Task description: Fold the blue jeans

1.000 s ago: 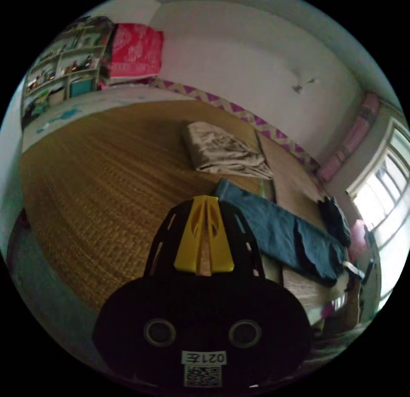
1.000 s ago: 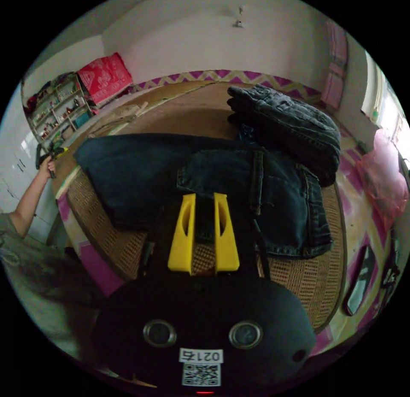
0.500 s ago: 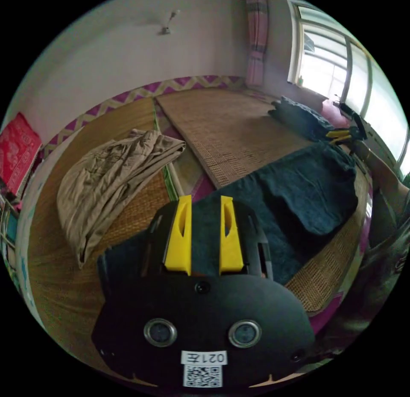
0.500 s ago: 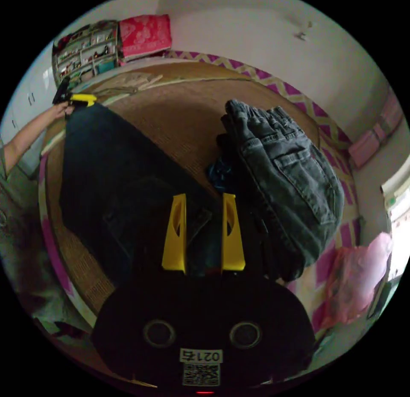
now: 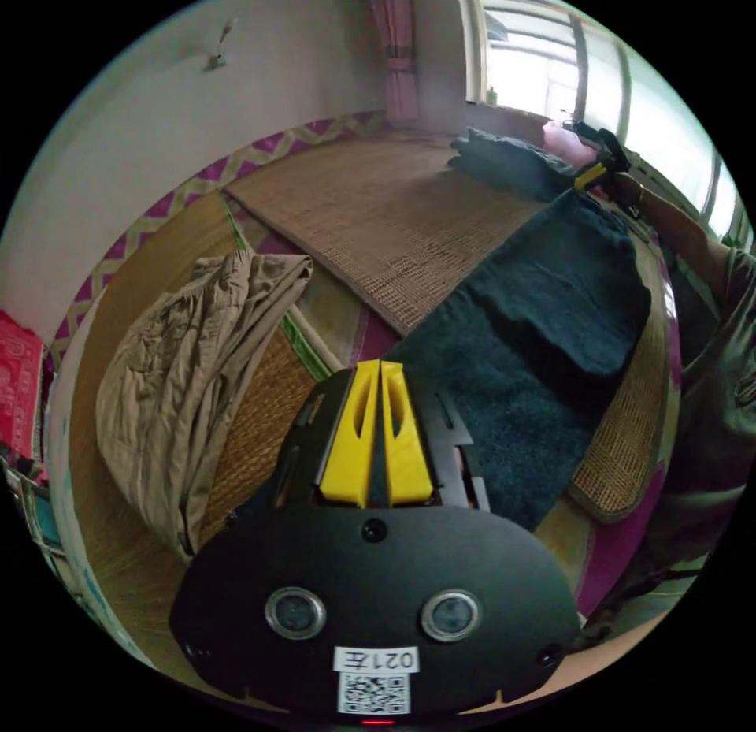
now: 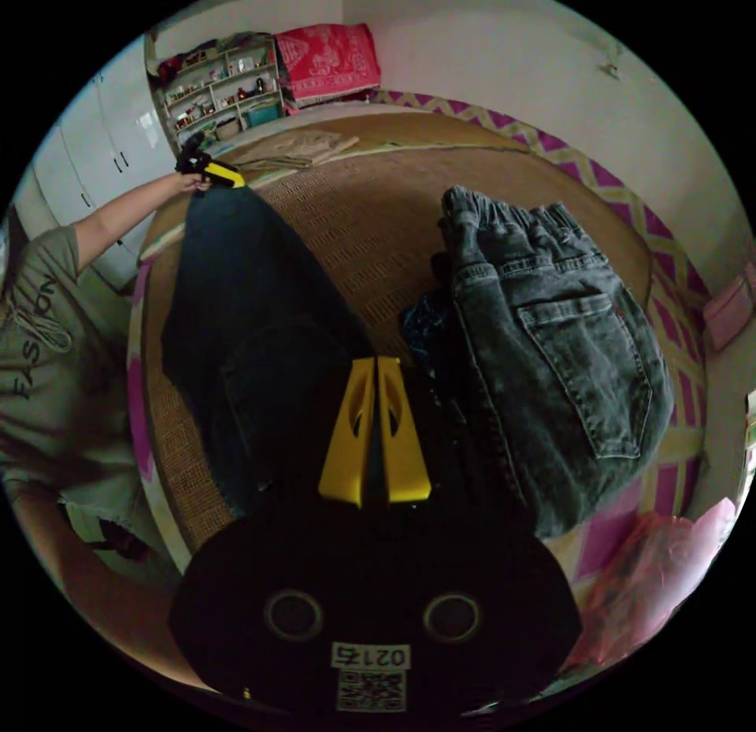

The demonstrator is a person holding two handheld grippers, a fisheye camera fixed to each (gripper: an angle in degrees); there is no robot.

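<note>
The blue jeans [image 5: 535, 322] lie folded lengthwise along the near edge of a woven mat [image 5: 378, 212]. My left gripper [image 5: 380, 363] is shut on the leg end of them. At the far waist end, the right gripper [image 5: 591, 176] shows small, held by a person's hand. In the right gripper view the jeans [image 6: 236, 291] run up and left from my right gripper [image 6: 376, 360], which is shut on the waist end. The left gripper [image 6: 224, 176] pinches the far end there.
Beige trousers [image 5: 181, 354] lie folded left of the left gripper. Dark grey jeans [image 6: 551, 346] sit folded right beside the right gripper. A pink plastic bag [image 6: 654, 582] lies at the mat's corner. The person's body [image 6: 47, 369] stands along the mat's edge. Shelves [image 6: 220, 86] stand at the back.
Both grippers stood open over the jeans half a second ago and have now shut on its two ends. Both cameras swung and dropped closer to the cloth.
</note>
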